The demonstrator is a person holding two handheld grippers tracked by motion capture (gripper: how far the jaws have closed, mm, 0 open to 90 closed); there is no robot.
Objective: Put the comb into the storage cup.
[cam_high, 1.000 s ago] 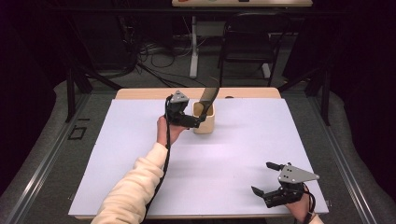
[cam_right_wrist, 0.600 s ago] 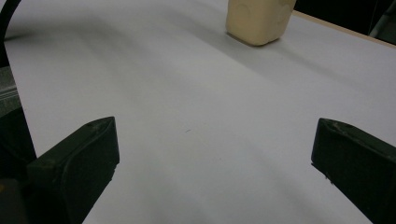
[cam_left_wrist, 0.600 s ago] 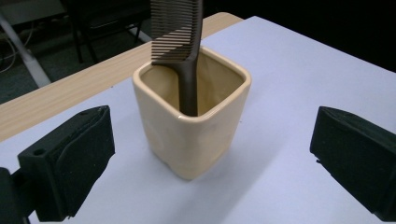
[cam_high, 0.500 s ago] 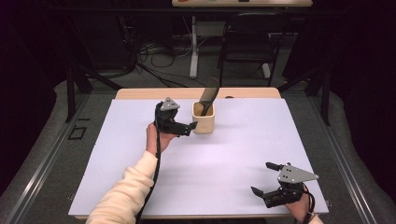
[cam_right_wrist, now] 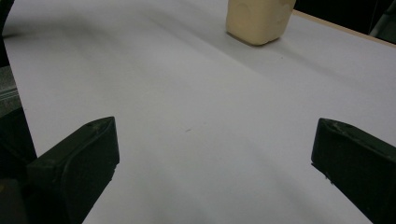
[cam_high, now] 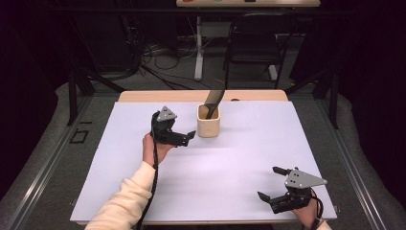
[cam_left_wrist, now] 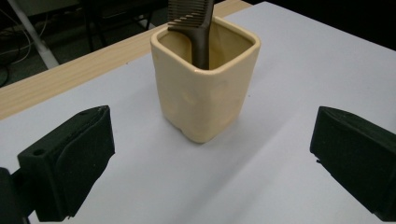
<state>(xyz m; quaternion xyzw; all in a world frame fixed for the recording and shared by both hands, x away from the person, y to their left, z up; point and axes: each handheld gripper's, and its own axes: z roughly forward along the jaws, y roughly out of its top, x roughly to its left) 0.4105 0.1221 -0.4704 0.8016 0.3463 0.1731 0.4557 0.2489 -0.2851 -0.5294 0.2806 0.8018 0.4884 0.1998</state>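
Fingers of the left gripper are standing spread, with nothing between them, pointing at the cup from just beside its left face; in the left gripper view the cup is sitting between and beyond the two black pads, clear of both. The left hand is gripping the tool from below, its cream sleeve reaching in from the bottom edge and a black cable trailing along the forearm. The right gripper is resting low near the near right corner of the tabletop, fingers also spread wide and holding nothing, well apart from the cup, which is showing far off in its own view. A dark comb is standing in the cup, leaning toward the right, teeth end up. The tabletop is wearing a white sheet, with a strip of bare wood along the far edge; beyond it a dark room is holding a chair, a stand and loose cables on a grey floor. Compared with a second ago, the left gripper has drawn back from the cup toward the left, and the right gripper is lying where it was.
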